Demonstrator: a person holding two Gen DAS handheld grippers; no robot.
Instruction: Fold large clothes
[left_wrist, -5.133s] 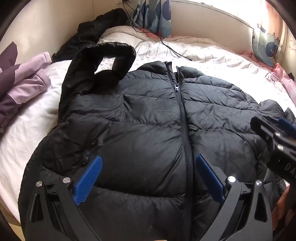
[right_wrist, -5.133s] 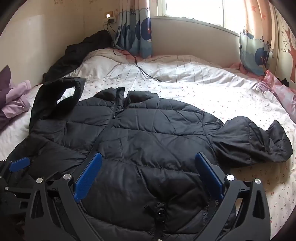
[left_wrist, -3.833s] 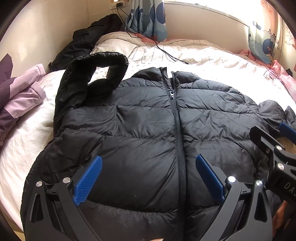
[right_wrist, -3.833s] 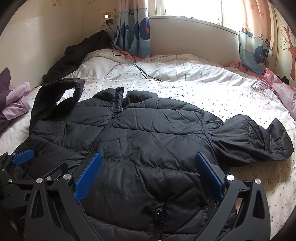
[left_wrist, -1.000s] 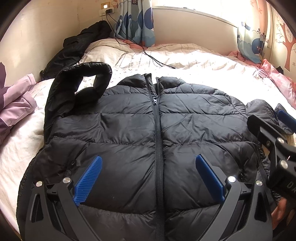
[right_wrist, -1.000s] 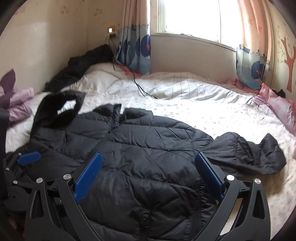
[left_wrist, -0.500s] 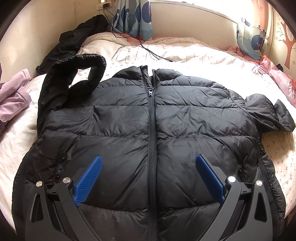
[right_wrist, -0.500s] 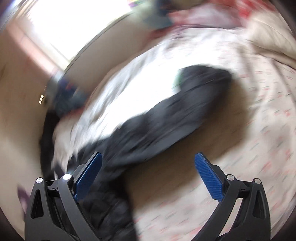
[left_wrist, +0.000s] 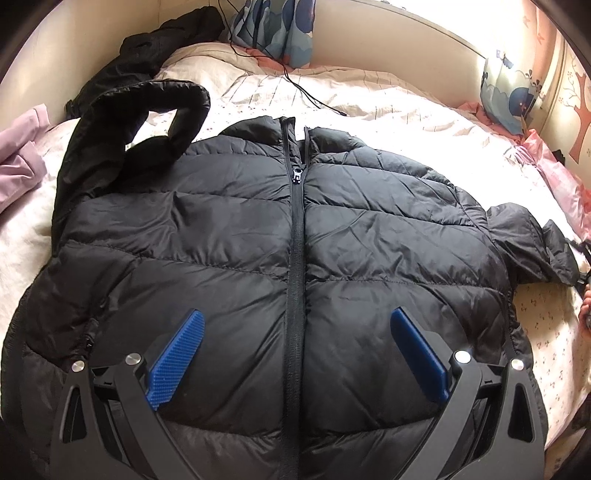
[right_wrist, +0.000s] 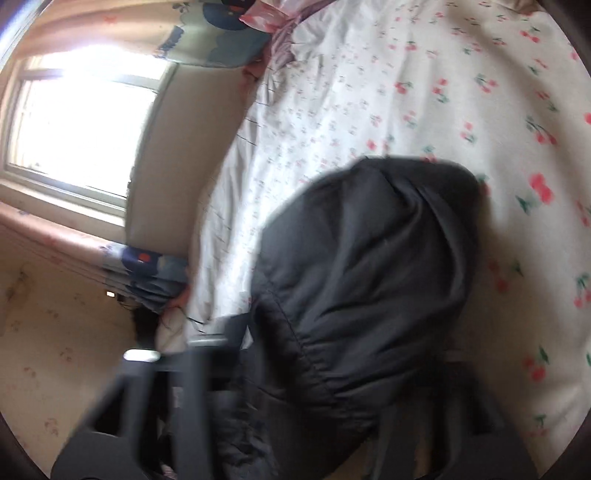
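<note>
One black jacket (left_wrist: 295, 240) covers the cherry-print bed (left_wrist: 406, 110).

The bed (left_wrist: 388, 122) has a white sheet with small red flowers. At its far left corner lies a second dark garment (left_wrist: 155, 51), and a thin black cable (left_wrist: 303, 88) runs over the sheet near it. Pink clothes (left_wrist: 22, 158) lie at the left edge. Blue patterned curtains (left_wrist: 273, 33) hang below the bright window (right_wrist: 81, 122). A pink pillow (left_wrist: 565, 184) lies at the right.
</note>
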